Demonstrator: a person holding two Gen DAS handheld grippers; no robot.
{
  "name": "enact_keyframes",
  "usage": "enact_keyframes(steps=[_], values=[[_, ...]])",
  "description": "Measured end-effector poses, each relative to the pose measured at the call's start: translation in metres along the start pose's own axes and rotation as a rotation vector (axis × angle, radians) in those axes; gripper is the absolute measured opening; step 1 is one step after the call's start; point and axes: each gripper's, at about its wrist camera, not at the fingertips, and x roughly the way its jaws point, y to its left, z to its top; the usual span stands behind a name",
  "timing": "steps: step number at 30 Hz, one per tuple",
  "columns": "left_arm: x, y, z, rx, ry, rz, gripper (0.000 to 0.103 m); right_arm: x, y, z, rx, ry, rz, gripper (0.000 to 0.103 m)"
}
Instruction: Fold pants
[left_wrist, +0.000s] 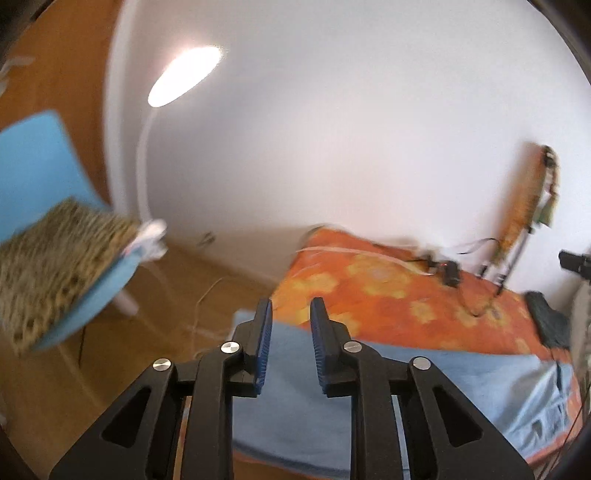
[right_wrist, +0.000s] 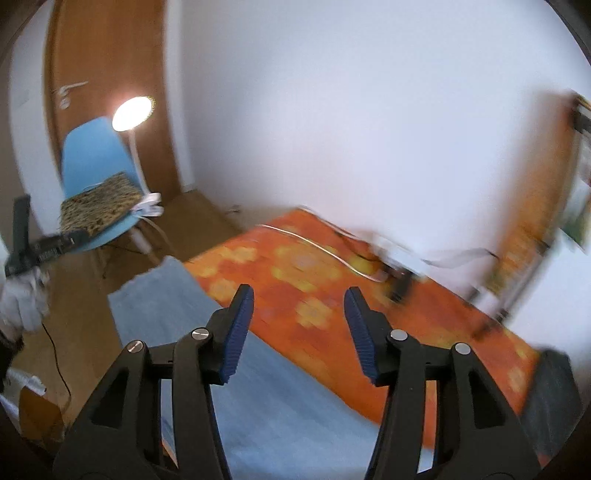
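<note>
Light blue denim pants (left_wrist: 424, 387) lie spread flat on a bed with an orange flowered cover (left_wrist: 388, 291). My left gripper (left_wrist: 291, 306) hangs above the pants' near part. Its blue-padded jaws stand a little apart and nothing is between them. In the right wrist view the pants (right_wrist: 166, 306) run from the bed's left end toward the camera. My right gripper (right_wrist: 299, 295) is open wide over the seam between pants and orange cover (right_wrist: 314, 280), and it holds nothing. Both views are blurred.
A blue chair (right_wrist: 88, 155) with a leopard-print cushion (right_wrist: 99, 203) stands by a lit floor lamp (right_wrist: 132, 112) and a wooden door (right_wrist: 110, 55). Cables and a black device (right_wrist: 400, 286) lie on the bed's far side. A gloved hand (right_wrist: 22, 299) shows at the left edge.
</note>
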Motion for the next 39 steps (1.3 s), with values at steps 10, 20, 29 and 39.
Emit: enact_keyframes(steps=[10, 20, 29, 39], values=[[-0.025, -0.126, 0.065, 0.204, -0.002, -0.193, 0.025, -0.135, -0.113, -0.114, 0.225, 0.022, -0.228, 0.054], [-0.035, -0.254, 0.044, 0.377, 0.035, -0.393, 0.035, -0.219, -0.227, -0.272, 0.632, 0.077, -0.447, 0.054], [0.015, -0.365, -0.064, 0.488, 0.273, -0.582, 0.037, -0.228, -0.278, -0.377, 0.873, 0.115, -0.510, 0.054], [0.031, -0.452, -0.176, 0.705, 0.459, -0.699, 0.039, -0.194, -0.301, -0.425, 1.050, 0.127, -0.442, 0.054]])
